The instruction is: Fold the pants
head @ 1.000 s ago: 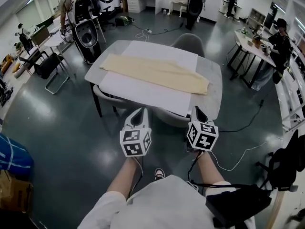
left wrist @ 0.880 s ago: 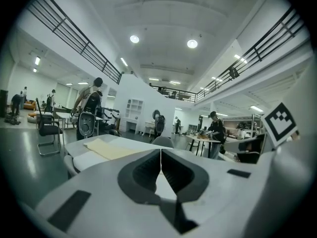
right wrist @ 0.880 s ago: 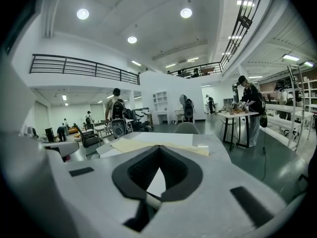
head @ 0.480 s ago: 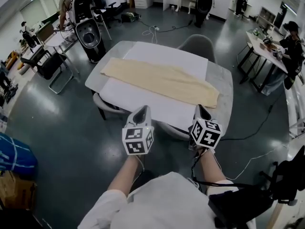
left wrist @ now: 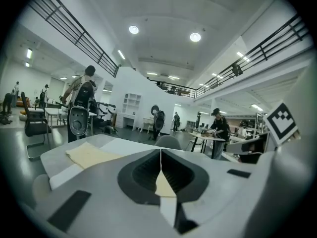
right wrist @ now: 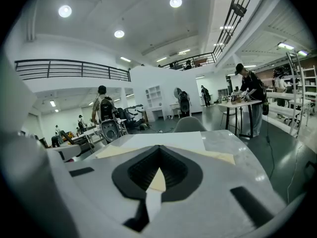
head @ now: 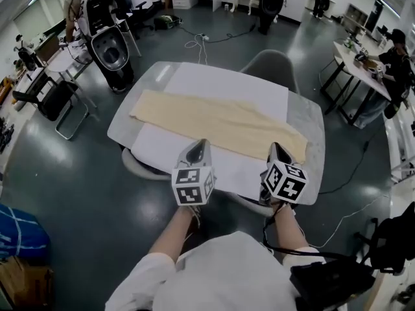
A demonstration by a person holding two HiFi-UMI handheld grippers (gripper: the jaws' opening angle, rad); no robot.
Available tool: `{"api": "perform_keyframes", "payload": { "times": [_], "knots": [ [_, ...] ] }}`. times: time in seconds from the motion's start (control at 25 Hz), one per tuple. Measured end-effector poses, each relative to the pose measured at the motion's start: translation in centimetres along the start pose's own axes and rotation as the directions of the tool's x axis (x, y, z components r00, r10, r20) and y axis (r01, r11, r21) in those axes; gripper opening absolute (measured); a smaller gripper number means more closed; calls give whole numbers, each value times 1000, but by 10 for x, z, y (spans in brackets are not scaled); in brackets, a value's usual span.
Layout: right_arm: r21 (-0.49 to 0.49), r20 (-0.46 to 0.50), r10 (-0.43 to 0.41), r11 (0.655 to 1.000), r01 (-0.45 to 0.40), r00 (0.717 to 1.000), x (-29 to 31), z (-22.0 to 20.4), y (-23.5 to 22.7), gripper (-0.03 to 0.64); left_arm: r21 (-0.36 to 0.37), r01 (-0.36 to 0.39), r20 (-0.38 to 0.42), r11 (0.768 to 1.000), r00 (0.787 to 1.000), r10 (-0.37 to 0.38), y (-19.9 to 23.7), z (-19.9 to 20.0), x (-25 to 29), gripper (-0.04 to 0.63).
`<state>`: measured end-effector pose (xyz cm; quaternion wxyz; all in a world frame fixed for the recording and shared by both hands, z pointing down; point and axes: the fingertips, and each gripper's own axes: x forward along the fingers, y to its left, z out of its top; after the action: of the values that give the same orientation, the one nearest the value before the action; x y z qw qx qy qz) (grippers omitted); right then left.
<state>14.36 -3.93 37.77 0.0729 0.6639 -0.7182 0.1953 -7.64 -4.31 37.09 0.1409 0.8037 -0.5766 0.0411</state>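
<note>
Cream pants lie flat and lengthwise across a white sheet on a grey table. My left gripper hovers over the table's near edge, just short of the pants, jaws together and empty. My right gripper is level with it, by the pants' right end, also shut with nothing in it. In the left gripper view the left gripper points at the table, with the pants ahead to the left. In the right gripper view the right gripper faces the pants on the sheet.
A grey chair stands behind the table and another seat is tucked under its near left side. A black machine and a black chair stand at left. Cables lie on the floor; a desk with a person stands at right.
The person has walked up to the table. Both grippers, still shut, have gone from over the floor to the table's near edge, close to the pants.
</note>
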Motion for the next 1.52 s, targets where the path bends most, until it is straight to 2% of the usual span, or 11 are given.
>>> {"api": "perform_keyframes", "payload": {
  "times": [0.28, 0.44, 0.76, 0.92, 1.04, 1.16, 1.36, 1.52],
  "knots": [
    [26, 10, -98, 995, 98, 995, 72, 42, 32, -8, 27, 102, -22, 994, 995, -101, 56, 46, 82, 9],
    [44, 9, -153, 987, 153, 988, 100, 47, 37, -8, 58, 162, -56, 985, 986, -159, 73, 48, 121, 9],
    [111, -47, -245, 962, 249, 968, 118, 16, -13, -8, 74, 258, -152, 963, 958, -245, 48, 10, 171, 9],
    [122, -55, -290, 948, 295, 955, 106, 17, -43, -8, 72, 322, -179, 944, 935, -305, 9, 4, 186, 9],
    [146, -55, -340, 927, 345, 939, 90, 17, -78, -8, 75, 389, -189, 918, 910, -370, -35, 2, 198, 9],
    [162, -62, -416, 892, 421, 907, 66, 9, -116, -8, 70, 466, -210, 882, 871, -444, -81, -10, 210, 9],
    [218, -94, -531, 814, 538, 842, 14, -15, -185, -8, 77, 584, -286, 808, 790, -543, -164, -45, 220, 9],
    [259, -124, -588, 758, 598, 799, -24, -42, -232, -8, 90, 659, -361, 746, 720, -593, -228, -84, 220, 9]
  ]
}}
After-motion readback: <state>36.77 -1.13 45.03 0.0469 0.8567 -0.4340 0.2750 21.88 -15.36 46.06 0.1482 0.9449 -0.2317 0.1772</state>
